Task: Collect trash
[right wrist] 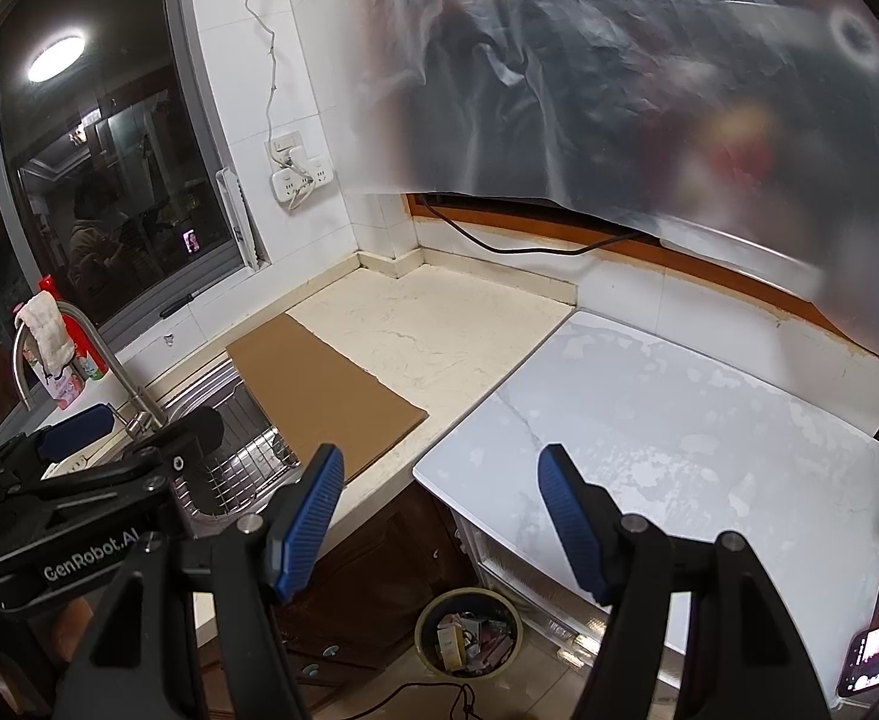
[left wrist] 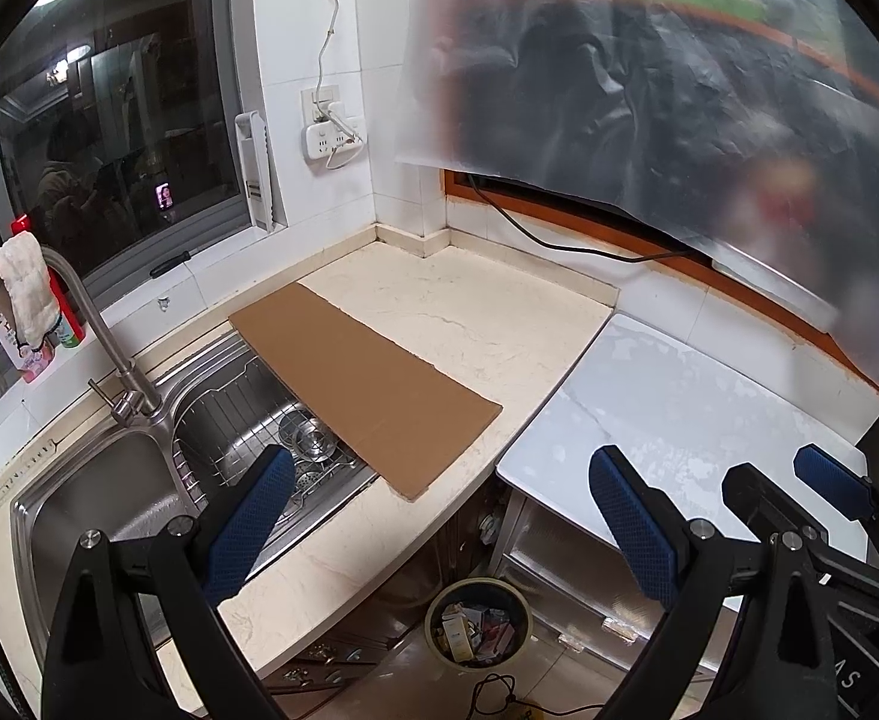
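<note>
Both grippers are hanging side by side above the kitchen counter edge, angled downward. The left gripper is standing with its blue pads wide apart and nothing between them, and the right gripper is likewise spread open and holding nothing. The trash bin is sitting on the floor below, between the counter cabinet and the white table, and small boxes and wrappers are lying inside it. A flat sheet of cardboard is lying on the counter, partly overhanging the sink. A cloth is draping over the faucet
</note>
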`<state>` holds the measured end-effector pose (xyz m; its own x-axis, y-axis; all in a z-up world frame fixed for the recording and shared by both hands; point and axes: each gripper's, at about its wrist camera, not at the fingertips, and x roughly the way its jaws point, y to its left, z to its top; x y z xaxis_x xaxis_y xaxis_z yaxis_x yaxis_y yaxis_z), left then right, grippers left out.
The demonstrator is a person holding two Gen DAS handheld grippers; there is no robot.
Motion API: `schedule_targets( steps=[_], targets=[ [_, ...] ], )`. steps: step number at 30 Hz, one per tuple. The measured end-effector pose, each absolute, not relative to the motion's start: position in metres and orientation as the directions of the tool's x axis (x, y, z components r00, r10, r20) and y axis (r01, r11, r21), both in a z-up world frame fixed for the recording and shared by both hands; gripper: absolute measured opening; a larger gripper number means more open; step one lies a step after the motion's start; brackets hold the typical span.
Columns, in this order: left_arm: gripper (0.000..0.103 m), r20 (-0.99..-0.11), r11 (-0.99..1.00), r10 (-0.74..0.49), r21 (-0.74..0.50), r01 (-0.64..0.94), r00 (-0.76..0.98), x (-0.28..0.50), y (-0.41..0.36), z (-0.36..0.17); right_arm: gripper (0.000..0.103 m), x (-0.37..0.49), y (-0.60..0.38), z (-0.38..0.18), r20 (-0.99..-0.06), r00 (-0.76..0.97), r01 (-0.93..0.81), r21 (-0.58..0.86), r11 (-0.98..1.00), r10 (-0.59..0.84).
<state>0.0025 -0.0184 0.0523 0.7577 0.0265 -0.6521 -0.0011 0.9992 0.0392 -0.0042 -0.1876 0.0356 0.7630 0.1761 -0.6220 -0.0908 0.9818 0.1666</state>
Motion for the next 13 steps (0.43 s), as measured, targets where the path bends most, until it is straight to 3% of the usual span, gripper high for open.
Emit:
schedule_targets(
  steps=[13],
  targets=[
    [0.098, -0.656, 0.999, 0.012, 0.044, 0.022, 0.755, 0.0071, -0.0218, 0.0511, 0.068, -0.0093, -0.1850, 0.0312, -0.622, 0.767, -0.065, 0.172, 0.983, 0.160]
  ],
)
